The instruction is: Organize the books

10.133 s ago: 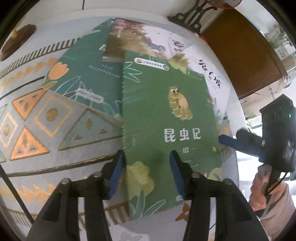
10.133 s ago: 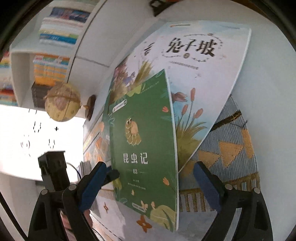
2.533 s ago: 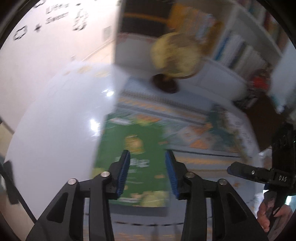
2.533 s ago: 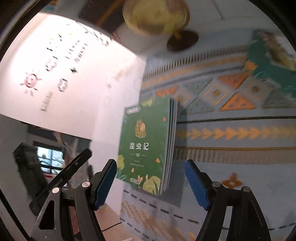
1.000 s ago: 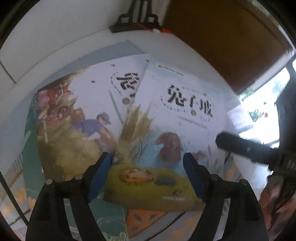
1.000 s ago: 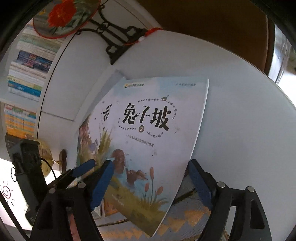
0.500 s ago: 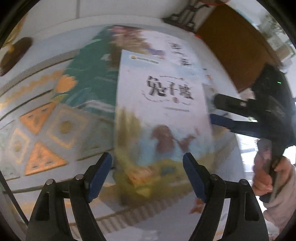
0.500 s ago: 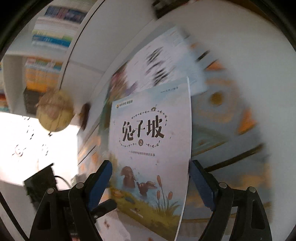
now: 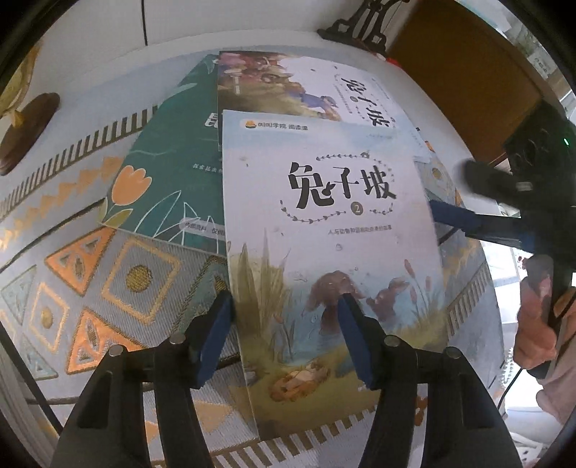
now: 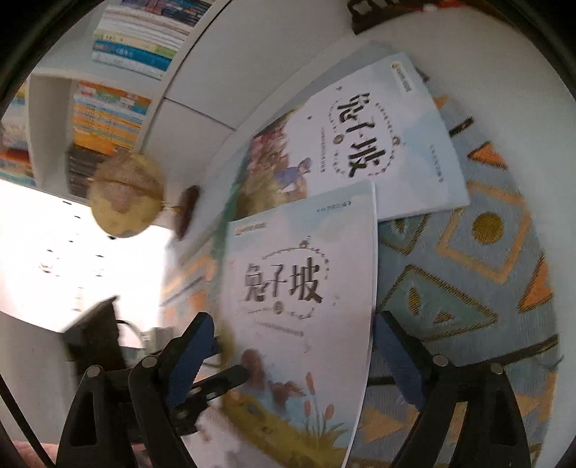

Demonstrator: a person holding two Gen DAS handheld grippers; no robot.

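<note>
My left tool (image 9: 284, 336) sits at the bottom of its own frame with the jaws at a middling gap. The left blue pad is right against the left edge of the pale blue-and-white picture book with black brush lettering and a number 2 (image 9: 324, 216), and the right pad lies over the brown animals painted low on its cover. I cannot tell whether the pads actually clamp it.

In the right wrist view, my right tool (image 10: 293, 356) is spread wide across the lower part of that same book. The right pad is just beside the book's right edge, and the left pad stands off from its left edge. This view is blurred.

The book fills the centre of both frames and overlaps the blue-grey woven runner with orange triangles and diamonds (image 9: 108, 280).

Behind it, left of centre in the left view, lies a dark green book with an orange tulip on its cover (image 9: 162, 180). A second white picture book with the same lettering (image 9: 324, 90) lies turned at an angle in the upper middle, partly covered by the near one.

Beyond these is the white counter (image 9: 90, 82). A yellowish globe on a dark wooden base (image 10: 126, 198) stands at the left, and a black ornate stand (image 9: 360, 25) is at the top edge. White shelves packed with books (image 10: 118, 100) fill the upper left of the right view.
</note>
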